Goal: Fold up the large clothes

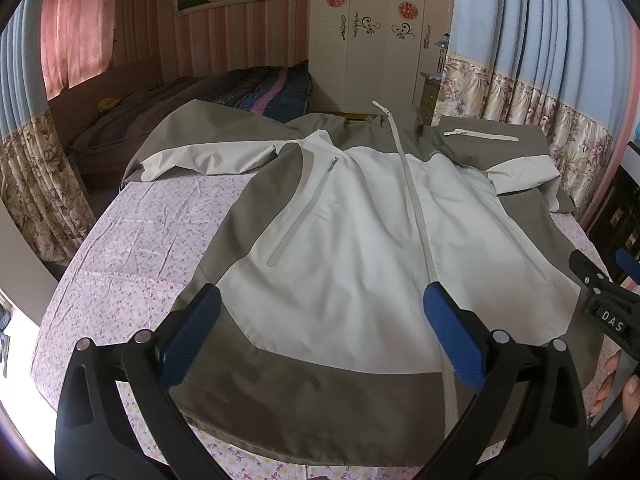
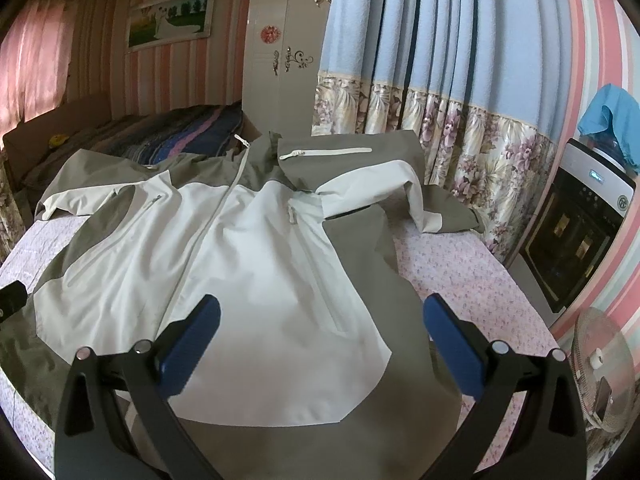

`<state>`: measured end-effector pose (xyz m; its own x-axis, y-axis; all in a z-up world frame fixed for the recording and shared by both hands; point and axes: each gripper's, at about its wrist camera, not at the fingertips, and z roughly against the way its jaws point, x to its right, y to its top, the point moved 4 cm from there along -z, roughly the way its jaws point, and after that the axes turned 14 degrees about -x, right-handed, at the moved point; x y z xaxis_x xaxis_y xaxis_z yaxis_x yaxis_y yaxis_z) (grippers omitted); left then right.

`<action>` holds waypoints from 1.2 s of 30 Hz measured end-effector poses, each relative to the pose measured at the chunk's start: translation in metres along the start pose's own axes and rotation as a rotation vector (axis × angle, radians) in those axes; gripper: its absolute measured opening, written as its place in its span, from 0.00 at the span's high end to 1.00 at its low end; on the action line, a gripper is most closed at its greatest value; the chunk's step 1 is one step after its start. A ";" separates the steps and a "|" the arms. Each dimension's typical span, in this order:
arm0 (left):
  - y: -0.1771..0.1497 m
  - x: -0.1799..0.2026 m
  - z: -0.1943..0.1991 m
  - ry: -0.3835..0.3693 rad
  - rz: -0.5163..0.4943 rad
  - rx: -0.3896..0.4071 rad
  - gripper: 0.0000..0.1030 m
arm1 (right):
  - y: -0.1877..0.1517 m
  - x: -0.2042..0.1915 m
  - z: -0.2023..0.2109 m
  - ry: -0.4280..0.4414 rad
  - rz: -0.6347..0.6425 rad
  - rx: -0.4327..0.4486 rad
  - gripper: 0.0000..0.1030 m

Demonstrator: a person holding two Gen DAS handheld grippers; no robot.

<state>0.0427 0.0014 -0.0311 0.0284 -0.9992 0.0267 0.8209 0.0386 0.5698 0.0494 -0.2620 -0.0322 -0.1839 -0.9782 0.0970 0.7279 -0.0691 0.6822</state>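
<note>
A white and olive-grey zip jacket [image 1: 352, 240] lies face up and spread flat on a floral bedsheet [image 1: 132, 248]. It is zipped, with its hem toward me and its sleeves out to both sides. It also shows in the right wrist view [image 2: 248, 264]. My left gripper [image 1: 322, 316] is open and empty, above the hem left of the zip. My right gripper [image 2: 322, 320] is open and empty, above the jacket's right lower front. The right gripper's body shows at the right edge of the left wrist view [image 1: 604, 304].
A folded dark quilt [image 1: 248, 88] lies past the jacket's collar. A white wardrobe [image 1: 380, 32] stands behind. Blue and floral curtains [image 2: 440, 80] hang to the right. A black appliance [image 2: 576, 240] and a fan [image 2: 600, 364] stand right of the bed.
</note>
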 end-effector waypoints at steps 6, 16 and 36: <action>0.000 0.000 0.000 0.000 -0.001 0.000 0.03 | -0.001 0.000 0.000 0.000 0.000 0.002 0.02; 0.001 0.000 0.001 0.002 0.003 -0.002 0.03 | -0.002 0.003 0.000 0.001 -0.008 0.006 0.02; 0.001 0.001 0.002 0.007 -0.001 0.000 0.03 | -0.001 0.004 0.000 0.002 -0.005 0.008 0.02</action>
<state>0.0423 0.0003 -0.0288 0.0313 -0.9993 0.0201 0.8208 0.0372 0.5699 0.0473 -0.2655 -0.0324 -0.1861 -0.9782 0.0919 0.7216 -0.0726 0.6885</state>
